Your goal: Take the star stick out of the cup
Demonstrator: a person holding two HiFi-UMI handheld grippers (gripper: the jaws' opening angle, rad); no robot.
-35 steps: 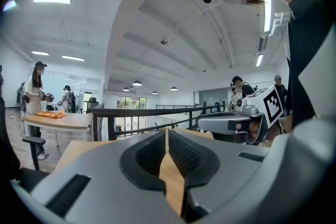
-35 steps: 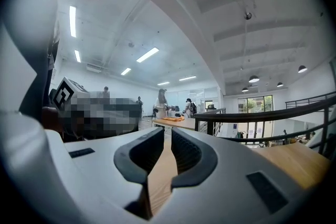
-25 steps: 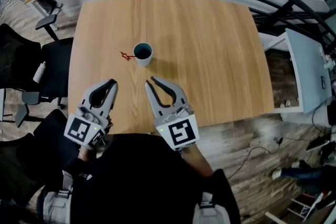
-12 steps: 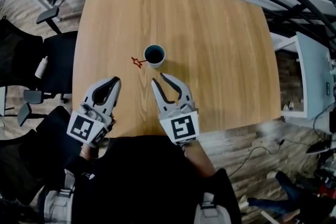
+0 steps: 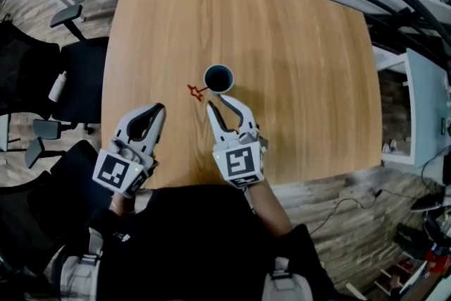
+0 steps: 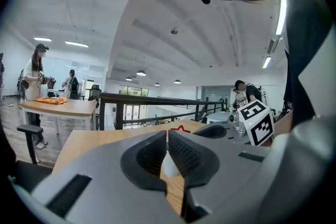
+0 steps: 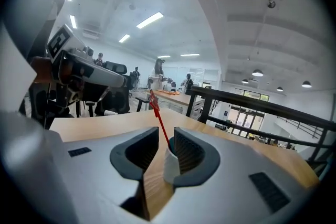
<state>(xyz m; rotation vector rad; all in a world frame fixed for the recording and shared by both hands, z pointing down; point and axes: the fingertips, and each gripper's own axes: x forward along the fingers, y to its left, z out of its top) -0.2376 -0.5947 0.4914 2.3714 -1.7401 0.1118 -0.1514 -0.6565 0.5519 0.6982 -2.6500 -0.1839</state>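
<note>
Star stick [image 5: 194, 91] in cup [image 5: 231, 80] just ahead of right gripper [image 5: 217, 101], fingers slightly apart; left gripper [image 5: 158, 109] fingers together.

Red star stick [image 5: 195, 91] leans leftward out of the upright white cup [image 5: 219, 66].

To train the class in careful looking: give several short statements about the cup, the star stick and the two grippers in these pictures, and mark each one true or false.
1. The star stick stands in the cup and leans out over its rim. True.
2. The left gripper is clamped on the star stick. False: its jaws are together on nothing, and it is well short of the cup.
3. The right gripper has its jaws apart and points at the cup. True.
4. The cup lies tipped over on the wooden table. False: it stands upright.
5. The star on the stick is blue. False: it is red.
</note>
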